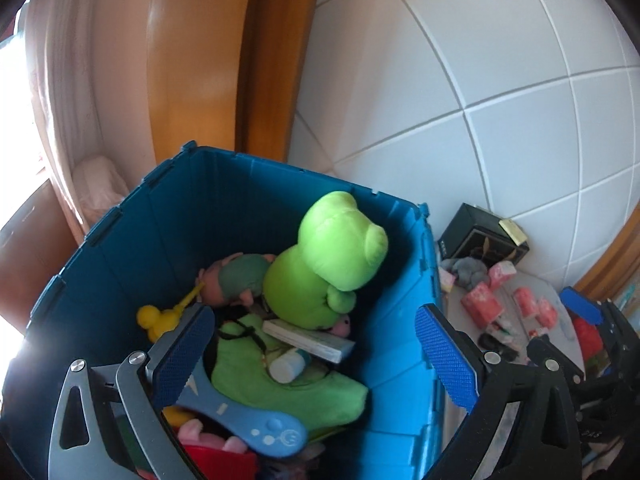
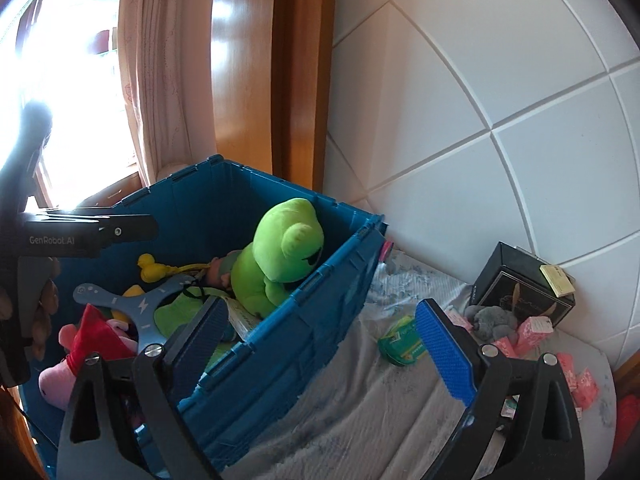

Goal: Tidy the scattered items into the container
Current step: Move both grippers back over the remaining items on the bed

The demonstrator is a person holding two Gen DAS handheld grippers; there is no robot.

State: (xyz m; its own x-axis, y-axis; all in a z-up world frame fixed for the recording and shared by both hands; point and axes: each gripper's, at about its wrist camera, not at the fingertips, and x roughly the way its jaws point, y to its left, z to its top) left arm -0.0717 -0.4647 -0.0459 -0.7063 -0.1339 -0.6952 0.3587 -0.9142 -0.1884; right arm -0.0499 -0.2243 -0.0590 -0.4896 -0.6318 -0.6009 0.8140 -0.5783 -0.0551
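Left gripper [image 1: 316, 350] above blue crate [image 1: 400, 344], fingers wide, empty. Right gripper [image 2: 324, 344] at frame bottom, fingers wide, empty. Green frog [image 1: 324, 264] mid-crate; pink packets [image 1: 484, 300] right.

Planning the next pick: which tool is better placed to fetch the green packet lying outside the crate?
Right. The right tool is open, with the green packet lying just beyond it; the left tool faces into the blue crate.

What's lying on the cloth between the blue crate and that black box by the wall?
In the right wrist view, a green packet lies on the cloth between the blue crate and the black box, with a grey plush toy right in front of the box.
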